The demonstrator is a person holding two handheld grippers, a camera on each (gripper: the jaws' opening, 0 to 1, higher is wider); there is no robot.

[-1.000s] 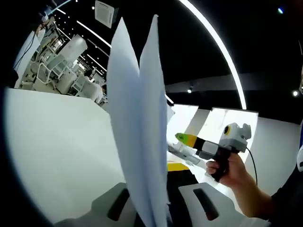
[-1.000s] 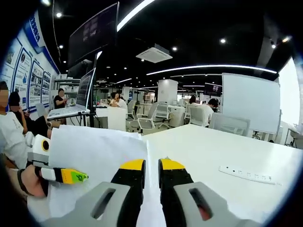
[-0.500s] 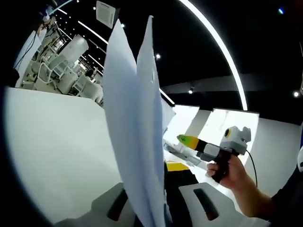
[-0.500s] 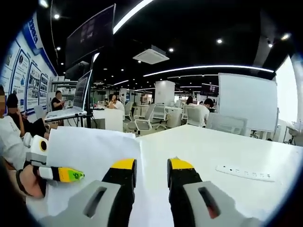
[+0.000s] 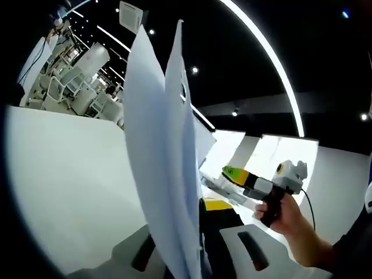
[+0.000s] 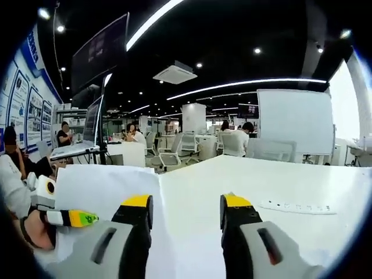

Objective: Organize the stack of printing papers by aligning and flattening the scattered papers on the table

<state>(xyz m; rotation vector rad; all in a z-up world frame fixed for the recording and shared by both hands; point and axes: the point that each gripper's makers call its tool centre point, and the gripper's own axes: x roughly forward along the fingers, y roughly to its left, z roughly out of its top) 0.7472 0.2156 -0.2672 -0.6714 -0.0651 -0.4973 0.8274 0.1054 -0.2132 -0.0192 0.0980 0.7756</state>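
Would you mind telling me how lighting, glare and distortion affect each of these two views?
Left gripper view: the held papers loom close and soft-edged, the ceiling light strip curves from fisheye, and the white table is evenly lit. Right gripper view: the table looks nearly blown out, ceiling strips bow, and the window at the right edge glares.

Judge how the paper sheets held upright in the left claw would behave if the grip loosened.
The paper sheets look thin and floppy: their top edges splay apart and curve. They would probably slump or slide from the left claw, likely light and easily creased.
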